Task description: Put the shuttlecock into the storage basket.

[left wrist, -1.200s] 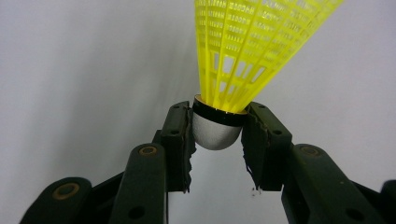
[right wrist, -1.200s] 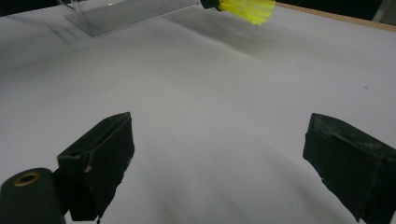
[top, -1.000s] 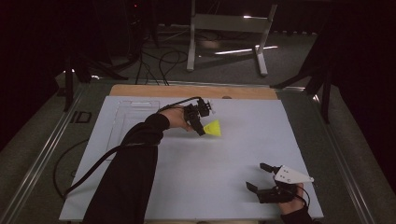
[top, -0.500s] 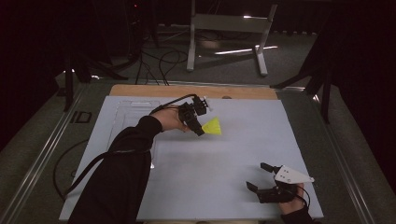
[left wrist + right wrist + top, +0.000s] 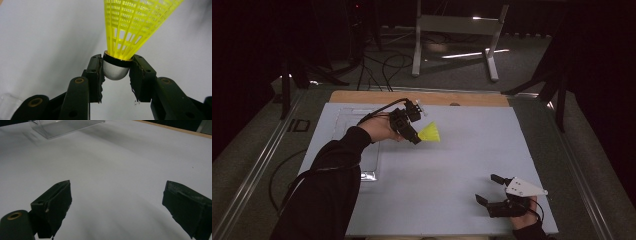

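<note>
1. Step in hand, as I read it: carrying. My left tool (image 5: pixel 415 129) grips the yellow shuttlecock (image 5: pixel 430 133) by its rounded white cap (image 5: pixel 115 70), one pad on each side, skirt fanning away from the jaws. It looks lifted clear of the white table (image 5: pixel 452 165).
2. Landmark: the clear plastic tray (image 5: pixel 354 125) at the table's far-left area. The shuttlecock hangs just right of it, nearer the wooden far edge (image 5: pixel 422 97) than my side.
3. Right tool (image 5: pixel 497 192) rests wide apart, nothing between its jaws, well away from the tray at the near-right corner.
4. Next move, my guess: bring the shuttlecock over the tray and set it down. The grip sits on a curved cap, so slow wrist turns.
5. Room: open table between tray and right tool; the tray's rim is the only edge to clear.
</note>
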`<state>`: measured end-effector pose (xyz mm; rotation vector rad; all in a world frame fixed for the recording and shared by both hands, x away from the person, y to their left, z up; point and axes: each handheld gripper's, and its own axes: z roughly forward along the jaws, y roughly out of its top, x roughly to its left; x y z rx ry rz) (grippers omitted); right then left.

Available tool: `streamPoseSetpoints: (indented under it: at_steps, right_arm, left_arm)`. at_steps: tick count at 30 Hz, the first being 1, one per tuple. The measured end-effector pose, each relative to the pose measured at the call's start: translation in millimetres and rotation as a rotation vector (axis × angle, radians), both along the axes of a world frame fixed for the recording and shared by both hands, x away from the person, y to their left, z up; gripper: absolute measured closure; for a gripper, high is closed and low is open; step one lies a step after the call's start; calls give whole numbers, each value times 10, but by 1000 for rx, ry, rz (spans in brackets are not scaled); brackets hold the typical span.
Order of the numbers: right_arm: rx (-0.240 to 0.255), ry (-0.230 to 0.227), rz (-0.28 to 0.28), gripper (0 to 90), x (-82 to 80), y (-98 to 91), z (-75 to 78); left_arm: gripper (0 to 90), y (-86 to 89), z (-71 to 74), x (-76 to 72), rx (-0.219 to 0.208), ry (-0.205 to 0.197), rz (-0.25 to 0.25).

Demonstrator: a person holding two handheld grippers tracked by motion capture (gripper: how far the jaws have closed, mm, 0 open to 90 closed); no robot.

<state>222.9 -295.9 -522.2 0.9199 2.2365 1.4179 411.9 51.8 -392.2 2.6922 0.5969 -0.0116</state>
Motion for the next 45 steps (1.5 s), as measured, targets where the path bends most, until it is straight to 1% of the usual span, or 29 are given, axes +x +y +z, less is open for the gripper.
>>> streamPoseSetpoints:
  at_steps: [3, 4, 5, 6, 7, 8, 13, 14, 15, 16, 17, 20, 22, 23, 26, 29, 30, 31, 32, 33, 34, 35, 36, 37, 38, 39, 43, 44, 45]
  right_arm:
    - [-2, -1, 0, 87, 0, 0, 1]
    - [-1, -1, 1, 87, 0, -1, 1]
    - [-1, -1, 1, 87, 0, -1, 1]
    - [1, 1, 0, 87, 0, -1, 1]
    - [1, 1, 0, 87, 0, -1, 1]
    - [0, -1, -2, 87, 2, 1, 0]
    - [-6, -5, 6, 87, 2, 13, -3]
    - [-4, -4, 9, 87, 1, 19, -6]
    - [-4, -4, 9, 87, 1, 19, -6]
    - [-6, -4, 8, 87, 2, 17, -7]
    - [-6, -4, 8, 87, 2, 17, -7]
    - [-9, -4, 3, 87, 5, 6, -7]
    - [-11, -8, 3, 87, 4, 2, -4]
    - [-11, -8, 3, 87, 4, 2, -4]
    - [-19, -12, 0, 87, -1, 0, -6]
    - [-10, -10, -2, 87, -3, -4, -3]
    - [-11, -19, -3, 87, -1, -8, 0]
    - [-11, -19, -3, 87, -1, -8, 0]
    - [-6, -25, -1, 87, 0, -11, 0]
    - [-6, -25, -1, 87, 0, -11, 0]
    - [-11, -30, -3, 87, 2, -13, -3]
    - [-11, -30, -3, 87, 2, -13, -3]
    - [-16, -33, -4, 87, 2, -14, -5]
    - [-16, -33, -4, 87, 2, -14, -5]
    - [-12, -31, -4, 87, 0, -13, -1]
    - [-12, -31, -4, 87, 0, -13, -1]
    - [-17, -35, -1, 87, 3, -9, 0]
    - [-11, -32, -2, 87, 1, -8, 1]
    - [-11, -32, -2, 87, 1, -8, 1]
  left_arm:
    - [642, 44, 20, -17, -7, -7, -13]
    - [642, 89, 41, -22, -16, -1, 6]
    - [642, 89, 41, -22, -16, -1, 6]
    - [642, 142, 66, -30, -19, -8, 16]
    - [642, 142, 66, -30, -19, -8, 16]
    - [642, 186, 91, -41, -17, -14, 24]
    - [642, 260, 147, -64, -33, -23, 22]
    - [642, 293, 173, -66, -29, -24, 34]
    - [642, 293, 173, -66, -29, -24, 34]
    - [642, 331, 201, -68, -40, -17, 40]
    - [642, 331, 201, -68, -40, -17, 40]
    - [642, 387, 242, -82, -44, -27, 52]
    - [642, 399, 249, -87, -44, -23, 57]
    - [642, 412, 254, -98, -40, -34, 53]
    - [642, 486, 254, -115, -41, -31, 74]
    - [643, 526, 250, -132, -40, -36, 79]
    - [642, 574, 253, -150, -44, -36, 79]
    - [642, 574, 253, -150, -44, -36, 79]
    - [642, 628, 260, -158, -45, -28, 94]
    - [642, 628, 260, -158, -45, -28, 94]
    - [642, 684, 276, -160, -50, -24, 113]
    - [642, 684, 276, -160, -50, -24, 113]
    - [642, 738, 299, -163, -58, -27, 128]
    - [642, 738, 299, -163, -58, -27, 128]
    - [642, 783, 323, -172, -56, -37, 134]
    - [642, 783, 323, -172, -56, -37, 134]
    - [642, 875, 362, -192, -72, -34, 163]
    - [642, 931, 374, -202, -78, -38, 176]
    - [642, 931, 374, -202, -78, -38, 176]
